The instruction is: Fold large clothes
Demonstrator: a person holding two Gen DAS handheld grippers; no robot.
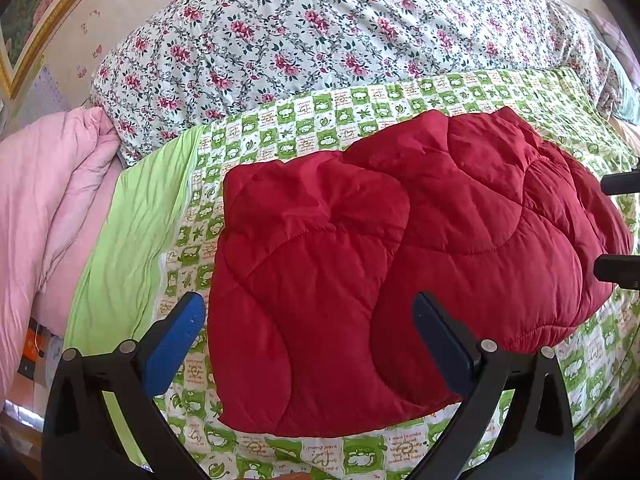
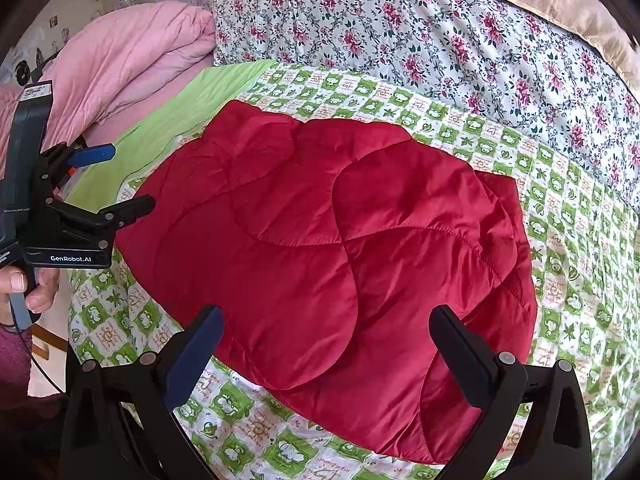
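A red quilted jacket [image 1: 400, 260] lies folded into a compact bundle on the green-and-white checked bed cover [image 1: 280, 128]; it also shows in the right wrist view [image 2: 328, 264]. My left gripper [image 1: 310, 316] is open and empty, hovering above the jacket's near left part. My right gripper [image 2: 326, 330] is open and empty above the jacket's near edge. The left gripper [image 2: 132, 178] also appears at the left of the right wrist view, open, beside the jacket's left end. The right gripper's fingertips [image 1: 618, 270] show at the right edge of the left wrist view.
A floral quilt [image 1: 320, 36] lies behind the jacket. A pink duvet [image 1: 52, 200] is piled at the left, with a plain green sheet [image 1: 132, 232] beside it. A framed picture [image 1: 36, 20] hangs on the wall at the upper left.
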